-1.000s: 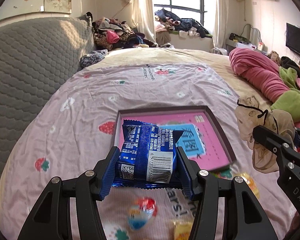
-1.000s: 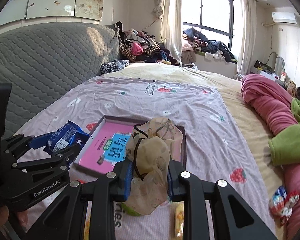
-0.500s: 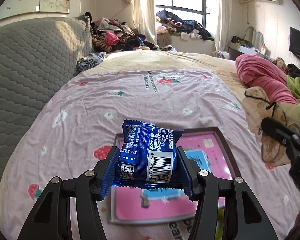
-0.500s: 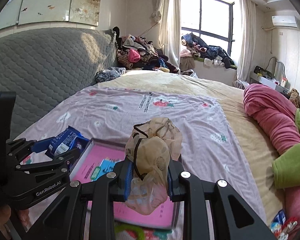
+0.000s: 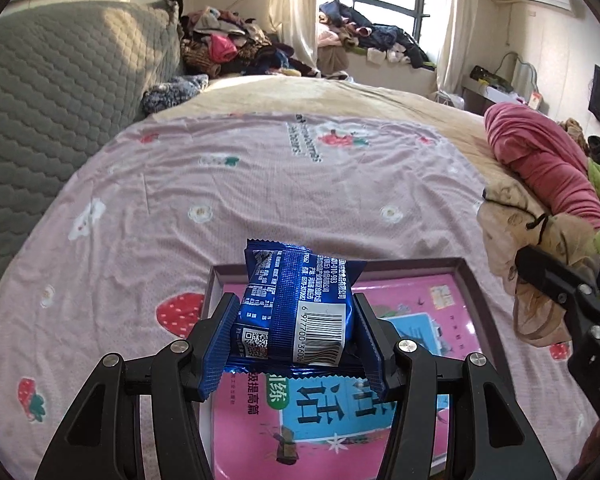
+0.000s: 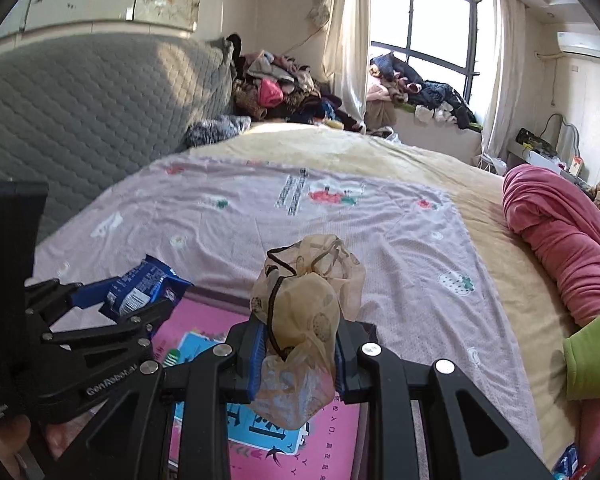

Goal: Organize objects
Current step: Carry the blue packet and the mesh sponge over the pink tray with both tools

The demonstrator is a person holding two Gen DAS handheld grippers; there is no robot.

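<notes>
My left gripper [image 5: 296,334] clamps blue snack packet [image 5: 300,300] | right gripper [image 6: 296,356] pinches beige pouch [image 6: 304,300] | pink tray [image 5: 476,296] lower centre, directly beneath both; left nearer its far-left corner

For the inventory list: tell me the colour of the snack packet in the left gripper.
Blue snack packet with white print and a barcode; clearest in the left wrist view.
</notes>
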